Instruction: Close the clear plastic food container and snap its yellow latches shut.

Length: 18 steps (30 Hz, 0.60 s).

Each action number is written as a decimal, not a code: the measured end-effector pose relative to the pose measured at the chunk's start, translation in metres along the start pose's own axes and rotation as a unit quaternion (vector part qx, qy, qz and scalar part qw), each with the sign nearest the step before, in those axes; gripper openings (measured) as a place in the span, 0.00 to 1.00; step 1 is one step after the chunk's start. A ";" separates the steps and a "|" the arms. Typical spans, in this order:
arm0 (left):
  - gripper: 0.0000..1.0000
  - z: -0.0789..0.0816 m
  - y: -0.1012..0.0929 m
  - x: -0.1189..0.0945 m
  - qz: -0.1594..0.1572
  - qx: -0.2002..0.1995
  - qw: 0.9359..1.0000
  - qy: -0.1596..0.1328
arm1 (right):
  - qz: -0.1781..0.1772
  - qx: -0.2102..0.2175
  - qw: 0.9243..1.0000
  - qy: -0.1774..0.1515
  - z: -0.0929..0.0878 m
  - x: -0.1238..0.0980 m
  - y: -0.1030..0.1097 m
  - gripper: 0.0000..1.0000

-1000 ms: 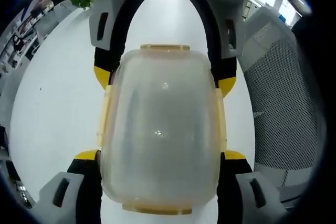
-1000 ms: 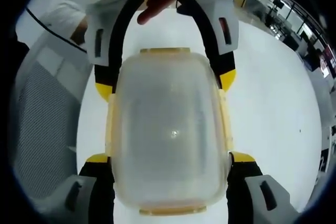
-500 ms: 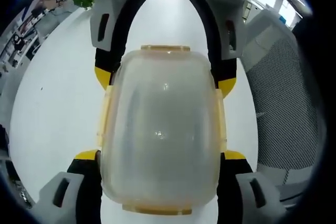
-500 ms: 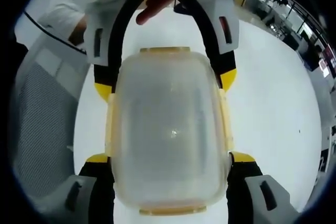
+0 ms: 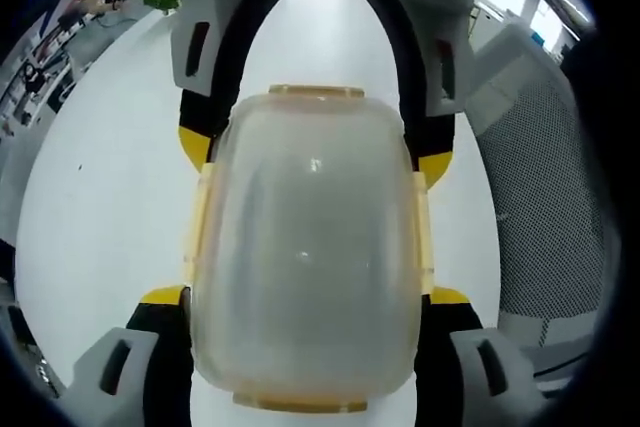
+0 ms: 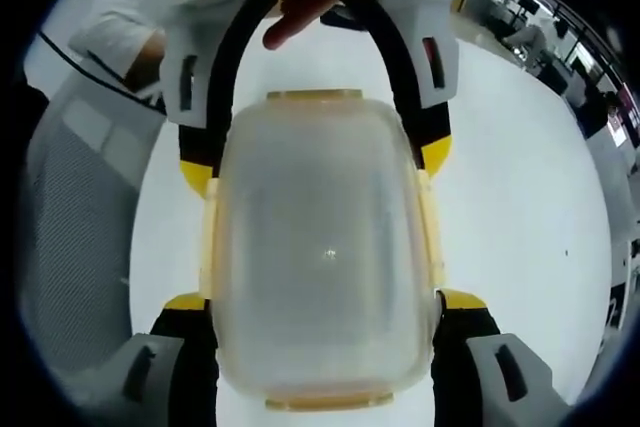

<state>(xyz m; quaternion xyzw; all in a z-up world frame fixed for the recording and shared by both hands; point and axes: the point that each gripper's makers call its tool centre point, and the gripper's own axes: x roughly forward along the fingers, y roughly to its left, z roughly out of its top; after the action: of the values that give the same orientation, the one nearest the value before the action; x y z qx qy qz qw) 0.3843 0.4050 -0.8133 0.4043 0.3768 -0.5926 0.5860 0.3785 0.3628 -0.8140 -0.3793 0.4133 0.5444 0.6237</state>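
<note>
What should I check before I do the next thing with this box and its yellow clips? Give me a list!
1. Left tool holding the container: ok, its jaws press both long sides.
2. Right tool holding the container: ok, same hold from the other end.
3. Lid sitting fully on: cannot tell, the plastic is too cloudy.
4. Yellow latches clicked shut: cannot tell. They lie flat along the edges, but the snap itself is not visible.
5. White table under the container: ok.
6. Finger away from the latches: ok, it is up by the far tool.
</note>
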 end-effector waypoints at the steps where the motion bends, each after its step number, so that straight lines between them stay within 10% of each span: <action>1: 0.94 0.000 0.001 0.000 0.000 -0.001 1.000 -0.002 | 0.000 0.000 1.000 0.000 0.000 0.000 -0.001 0.90; 18: 0.93 0.000 0.021 0.001 0.003 -0.005 1.000 -0.008 | -0.001 -0.002 1.000 0.004 0.001 0.001 -0.020 0.90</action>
<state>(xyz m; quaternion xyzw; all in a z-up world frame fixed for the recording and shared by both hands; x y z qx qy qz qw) 0.4052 0.4037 -0.8134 0.3978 0.3743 -0.5920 0.5926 0.3986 0.3619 -0.8138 -0.3831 0.4144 0.5426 0.6222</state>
